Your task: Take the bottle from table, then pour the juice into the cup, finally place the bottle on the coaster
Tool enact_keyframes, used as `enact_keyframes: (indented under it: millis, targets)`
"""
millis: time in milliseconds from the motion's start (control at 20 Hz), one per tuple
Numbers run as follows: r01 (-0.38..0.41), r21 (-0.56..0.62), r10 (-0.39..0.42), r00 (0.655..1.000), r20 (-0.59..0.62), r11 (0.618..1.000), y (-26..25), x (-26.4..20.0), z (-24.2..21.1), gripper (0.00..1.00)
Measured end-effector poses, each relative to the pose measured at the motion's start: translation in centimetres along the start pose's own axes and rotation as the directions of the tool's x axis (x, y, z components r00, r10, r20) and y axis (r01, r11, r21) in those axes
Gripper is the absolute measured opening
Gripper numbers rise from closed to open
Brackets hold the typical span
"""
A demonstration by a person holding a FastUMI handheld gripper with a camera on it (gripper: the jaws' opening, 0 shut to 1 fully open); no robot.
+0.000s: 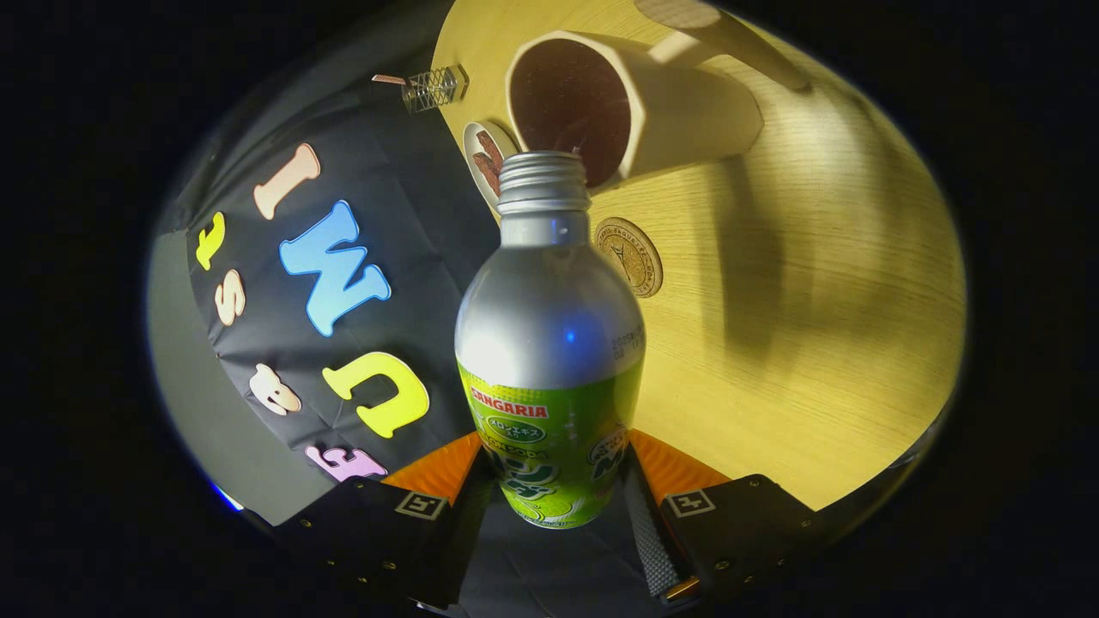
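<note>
My gripper [554, 481] is shut on the bottle [549, 343], a silver aluminium bottle with a green label, both fingers pressing on its lower body. The whole view is rolled sideways, so the bottle is tipped over. Its uncapped threaded mouth [543, 176] sits right at the rim of the cream cup [678, 112], whose dark inside faces the mouth. The cup stands on the wooden table [816, 326]. A round golden-brown coaster [629, 256] lies flat on the table just beside the bottle's neck, near the cup.
A small white dish [485, 159] with brown pieces sits by the cup, partly behind the bottle's neck. A little clear ridged container [436, 87] stands near the table's edge. The booth's black cloth wall [412, 257] runs along that edge.
</note>
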State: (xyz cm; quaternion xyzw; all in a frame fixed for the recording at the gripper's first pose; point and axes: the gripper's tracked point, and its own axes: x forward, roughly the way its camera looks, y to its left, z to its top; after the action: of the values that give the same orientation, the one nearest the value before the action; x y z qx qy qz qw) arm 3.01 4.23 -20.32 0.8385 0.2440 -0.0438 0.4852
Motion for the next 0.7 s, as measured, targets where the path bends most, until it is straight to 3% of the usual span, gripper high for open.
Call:
enact_keyframes:
  millis: [700]
  targets:
    - [-0.025,0.091,0.026,1.0,-0.01,0.996,1.5,-0.1,-0.2,0.77]
